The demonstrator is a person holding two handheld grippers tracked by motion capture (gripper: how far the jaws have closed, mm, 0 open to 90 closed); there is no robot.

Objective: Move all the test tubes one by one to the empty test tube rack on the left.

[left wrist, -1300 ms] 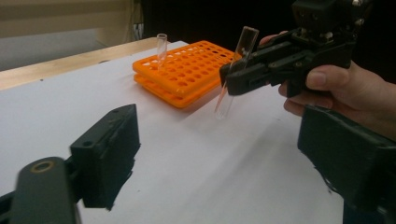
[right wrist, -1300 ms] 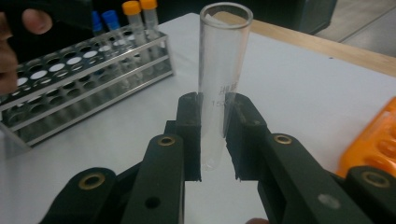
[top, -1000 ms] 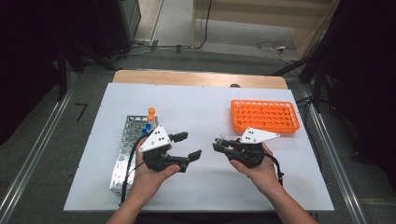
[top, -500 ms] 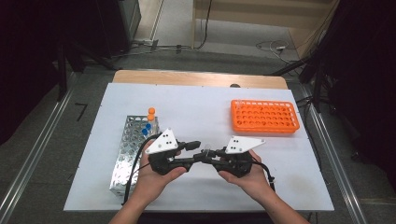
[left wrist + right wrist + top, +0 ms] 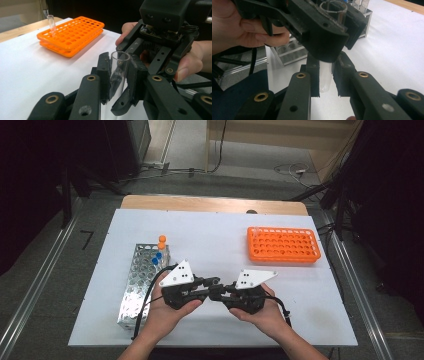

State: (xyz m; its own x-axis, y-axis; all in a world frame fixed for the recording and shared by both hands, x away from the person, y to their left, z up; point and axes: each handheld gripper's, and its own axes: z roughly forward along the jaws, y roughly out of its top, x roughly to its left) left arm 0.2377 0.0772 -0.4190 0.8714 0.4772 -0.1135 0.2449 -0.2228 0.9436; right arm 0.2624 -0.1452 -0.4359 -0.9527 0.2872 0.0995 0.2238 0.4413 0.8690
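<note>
A clear, uncapped test tube (image 5: 120, 71) stands upright above the middle of the white table, held by both grippers at once. My left gripper (image 5: 119, 75) has just been closing and is now shut on the tube near its open mouth (image 5: 333, 8). Below that, my right gripper (image 5: 325, 77) is shut on the tube's lower part (image 5: 325, 80), whose rounded bottom hangs free. In the high view the left gripper (image 5: 215, 282) and the right gripper (image 5: 214, 293) meet tip to tip near the table's front.
An orange rack (image 5: 283, 245) lies at the back right, with one clear tube (image 5: 51, 23) standing in it. A metal rack (image 5: 142, 280) on the left holds orange- and blue-capped tubes (image 5: 160, 251). The white mat (image 5: 215, 235) is bare between the racks.
The right gripper has moved left until it meets the left gripper. The left jaws, open a second ago, have closed on the tube.
</note>
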